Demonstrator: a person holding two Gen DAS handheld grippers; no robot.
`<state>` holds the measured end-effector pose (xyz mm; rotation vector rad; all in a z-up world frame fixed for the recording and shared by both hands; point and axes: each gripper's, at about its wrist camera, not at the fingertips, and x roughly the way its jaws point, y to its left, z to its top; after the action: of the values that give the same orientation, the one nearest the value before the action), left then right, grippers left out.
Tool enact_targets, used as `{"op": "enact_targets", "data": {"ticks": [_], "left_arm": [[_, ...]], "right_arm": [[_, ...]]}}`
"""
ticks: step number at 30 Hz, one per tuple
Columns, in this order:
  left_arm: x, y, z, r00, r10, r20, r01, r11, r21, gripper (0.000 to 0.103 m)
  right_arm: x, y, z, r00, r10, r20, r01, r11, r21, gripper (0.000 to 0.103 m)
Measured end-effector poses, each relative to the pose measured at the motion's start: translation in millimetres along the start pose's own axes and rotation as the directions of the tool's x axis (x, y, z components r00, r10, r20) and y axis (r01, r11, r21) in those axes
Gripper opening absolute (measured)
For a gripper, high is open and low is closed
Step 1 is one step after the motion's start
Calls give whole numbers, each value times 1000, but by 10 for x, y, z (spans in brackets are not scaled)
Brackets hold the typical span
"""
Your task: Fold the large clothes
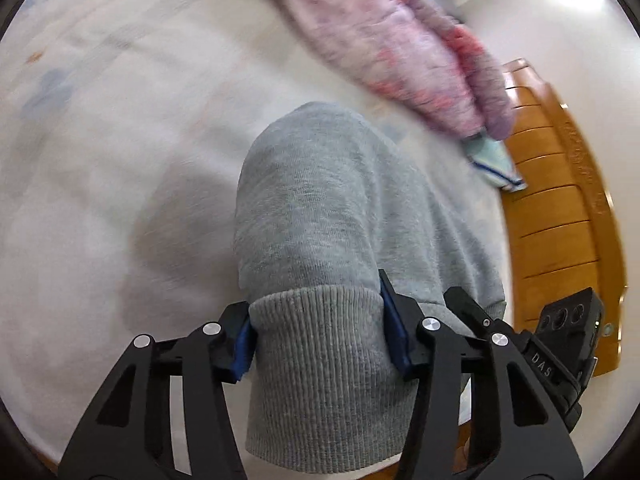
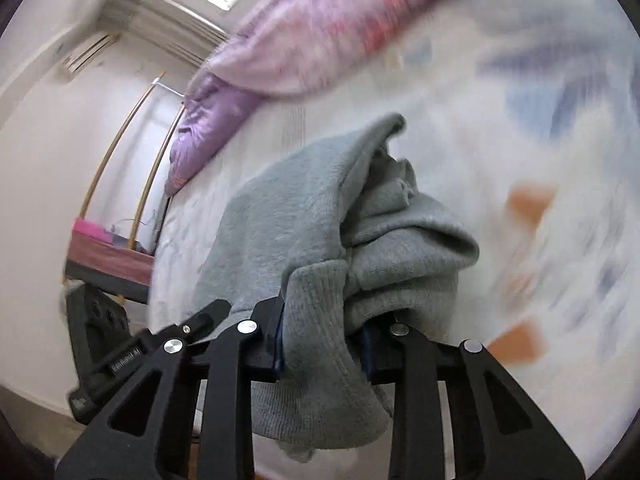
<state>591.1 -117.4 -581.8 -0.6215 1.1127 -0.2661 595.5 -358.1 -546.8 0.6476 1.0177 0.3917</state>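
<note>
Left wrist view takes in a bed [image 1: 120, 128] under a pale printed sheet, with a pink and purple quilt [image 1: 392, 40] bunched along its far edge and a wooden bed frame [image 1: 560, 208] at the right. On the sheet lies a grey sweatshirt [image 1: 320, 200], its body running away from the camera. The left hand-held gripper [image 1: 320, 344] is clenched on the ribbed cuff [image 1: 320, 340] of that garment, blue pads pressing it from both sides. Just to its right the black body of the other tool shows, stamped "DAS" [image 1: 542, 365].

From the right wrist view, the right hand-held gripper [image 2: 324, 344] is clamped on a second stretch of ribbed hem of the same grey sweatshirt [image 2: 288, 216], with bunched cloth hanging over and below its jaws. The garment looks partly raised off the bed [image 2: 540, 152] here, and the background is smeared. A small line of lettering on the neighbouring tool [image 2: 124, 364] is too blurred to read.

By my judgement, this is the opening step of a fold: both ribbed ends are taken and the garment is being raised to shake or spread it. The next move calls for keeping both grips firm, drawing the two ends apart so the cloth hangs flat, then laying it smooth on the sheet without letting the bunched part twist.
</note>
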Motion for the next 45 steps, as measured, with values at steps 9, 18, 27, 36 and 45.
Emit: {"op": "enact_targets", "data": {"ticks": [9, 18, 27, 36, 45], "left_arm": [[1030, -1363, 342, 991, -59, 120, 38, 984, 172, 67], [1852, -1123, -50, 957, 288, -20, -270, 918, 290, 87], [1677, -834, -132, 936, 348, -56, -324, 913, 249, 87], [1056, -1153, -157, 944, 328, 22, -318, 895, 312, 89], [125, -1442, 28, 932, 316, 175, -360, 849, 386, 90]], "right_arm": [[-715, -939, 852, 972, -129, 195, 147, 986, -80, 29], [-97, -2151, 685, 848, -525, -79, 530, 843, 92, 48], [-269, -2151, 515, 802, -588, -103, 596, 798, 91, 67], [-427, -994, 369, 861, -509, -5, 508, 860, -54, 68], [-693, -88, 252, 853, -515, 80, 521, 842, -138, 71]]}}
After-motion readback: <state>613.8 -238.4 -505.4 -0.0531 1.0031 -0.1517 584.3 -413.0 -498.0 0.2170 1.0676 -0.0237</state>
